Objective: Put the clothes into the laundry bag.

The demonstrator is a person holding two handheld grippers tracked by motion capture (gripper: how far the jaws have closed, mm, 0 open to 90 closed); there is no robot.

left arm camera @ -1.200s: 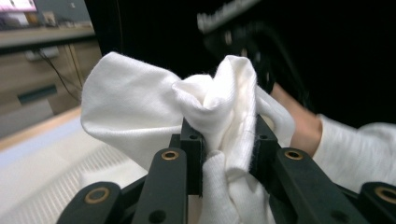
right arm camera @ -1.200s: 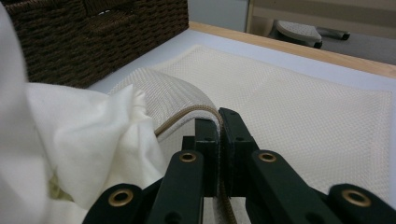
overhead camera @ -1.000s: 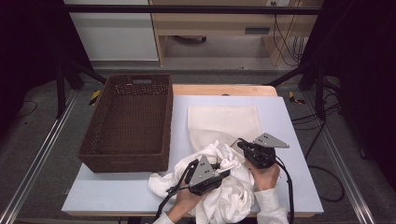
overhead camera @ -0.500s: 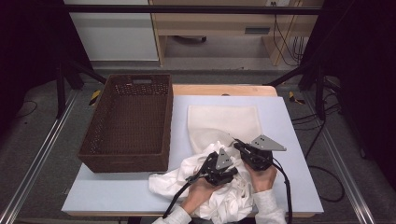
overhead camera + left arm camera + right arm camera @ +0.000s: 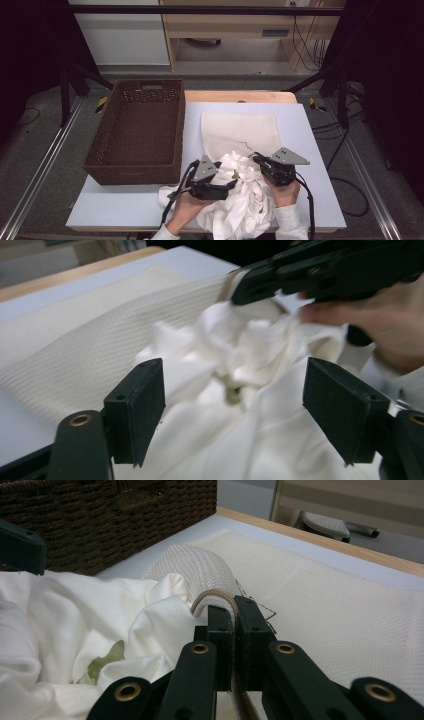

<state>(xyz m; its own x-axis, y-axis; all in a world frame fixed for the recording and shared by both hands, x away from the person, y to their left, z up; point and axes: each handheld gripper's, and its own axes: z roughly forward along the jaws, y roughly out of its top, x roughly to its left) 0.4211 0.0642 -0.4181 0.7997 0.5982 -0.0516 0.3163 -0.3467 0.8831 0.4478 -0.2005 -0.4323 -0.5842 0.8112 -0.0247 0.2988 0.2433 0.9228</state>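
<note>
- The left gripper (image 5: 227, 186) has shifted from the near-left part of the crumpled white cloth (image 5: 245, 200) toward the wicker basket (image 5: 137, 130), rising a little.
- Its fingers (image 5: 135, 410) have just been opening and now stand wide, cloth between them but unpressed.
- The cloth pile has bunched further from the basket.

no readable text, labels, brands or numbers anywhere

Crumpled white cloth (image 5: 240, 200) over mesh bag (image 5: 240, 132)
</note>
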